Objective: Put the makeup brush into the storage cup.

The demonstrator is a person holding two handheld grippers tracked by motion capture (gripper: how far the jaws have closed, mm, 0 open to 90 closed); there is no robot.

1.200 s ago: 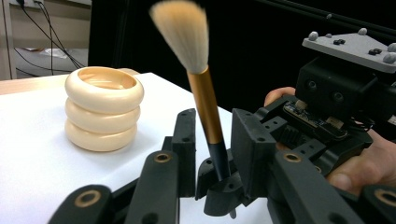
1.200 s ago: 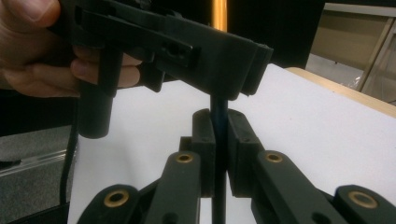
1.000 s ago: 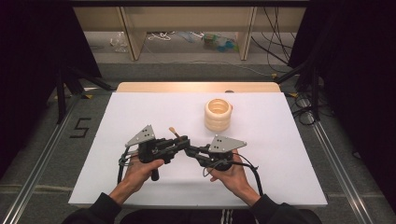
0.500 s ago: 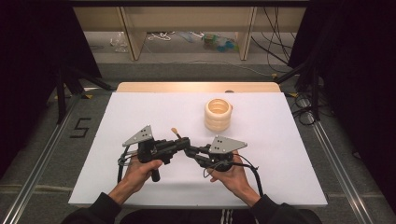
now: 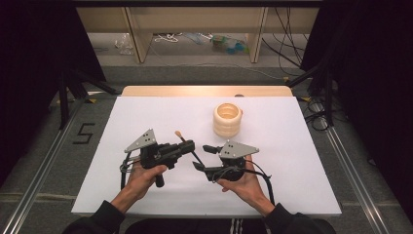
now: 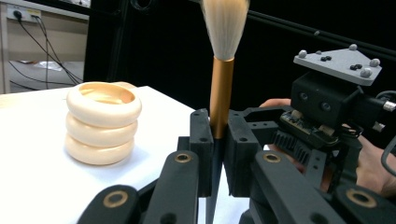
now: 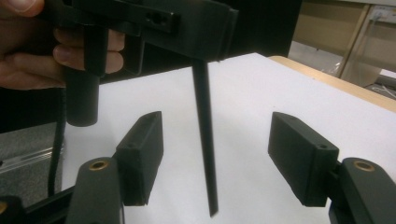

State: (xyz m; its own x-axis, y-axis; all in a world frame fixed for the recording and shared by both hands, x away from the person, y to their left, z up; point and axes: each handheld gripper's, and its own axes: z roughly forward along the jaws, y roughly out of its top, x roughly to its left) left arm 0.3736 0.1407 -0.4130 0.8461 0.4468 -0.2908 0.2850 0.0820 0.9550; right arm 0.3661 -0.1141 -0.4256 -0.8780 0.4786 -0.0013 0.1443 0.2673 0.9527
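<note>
While the counter point(image 5: 146, 117) and ring stack point(image 5: 227, 120) at upper centre stay put, the right gripper point(image 5: 203, 157) has spread apart around the brush point(image 6: 219, 84), which the left gripper point(image 5: 187, 146) keeps clamped mid-frame: likely a handover.

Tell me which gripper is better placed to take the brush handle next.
The right gripper. Its jaws stand open on either side of the brush's black handle, while the left gripper is already shut on the brush near its copper ferrule.

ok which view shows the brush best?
Left gripper view: the brush shows bristles and orange ferrule, clamped in the left hand-held gripper. Right gripper view catches just its dark handle; high view shows it small.
</note>
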